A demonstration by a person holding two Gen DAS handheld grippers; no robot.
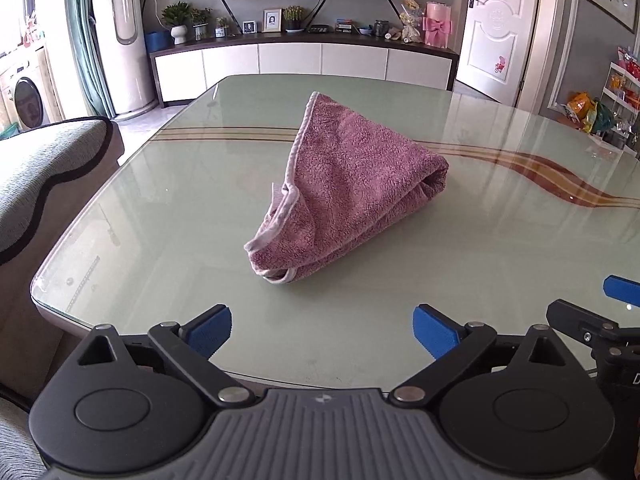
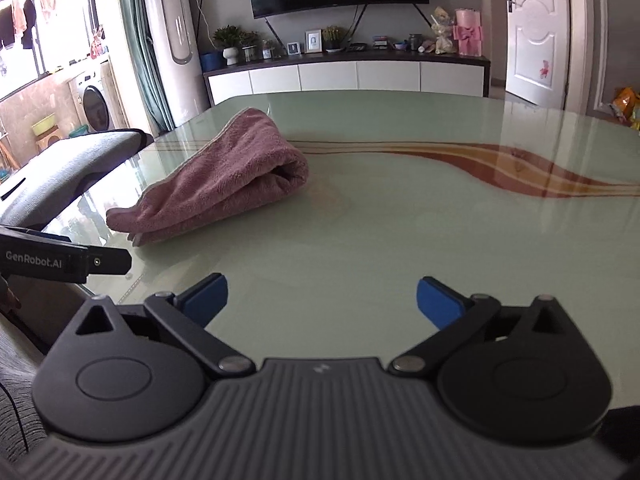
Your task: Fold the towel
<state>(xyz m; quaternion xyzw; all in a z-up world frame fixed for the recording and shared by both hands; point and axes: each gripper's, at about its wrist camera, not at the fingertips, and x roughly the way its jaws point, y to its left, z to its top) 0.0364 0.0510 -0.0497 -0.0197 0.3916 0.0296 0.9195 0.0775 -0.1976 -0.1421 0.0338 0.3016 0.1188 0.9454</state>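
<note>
**Towel folded, both grippers clear**

The pink towel [image 1: 352, 184] lies in a thick folded bundle mid-table [image 1: 140, 240], untouched. The left gripper [image 1: 322, 334] and right gripper [image 2: 322, 300] hang near the table's edge, jaws spread, empty. Folding looks finished; at most, the loose near corner needs squaring.

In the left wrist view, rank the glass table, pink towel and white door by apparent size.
1. Glass table: fills most of the frame.
2. Pink towel.
3. White door: close to the towel in apparent area and much farther away, so this order is unsure.
</note>
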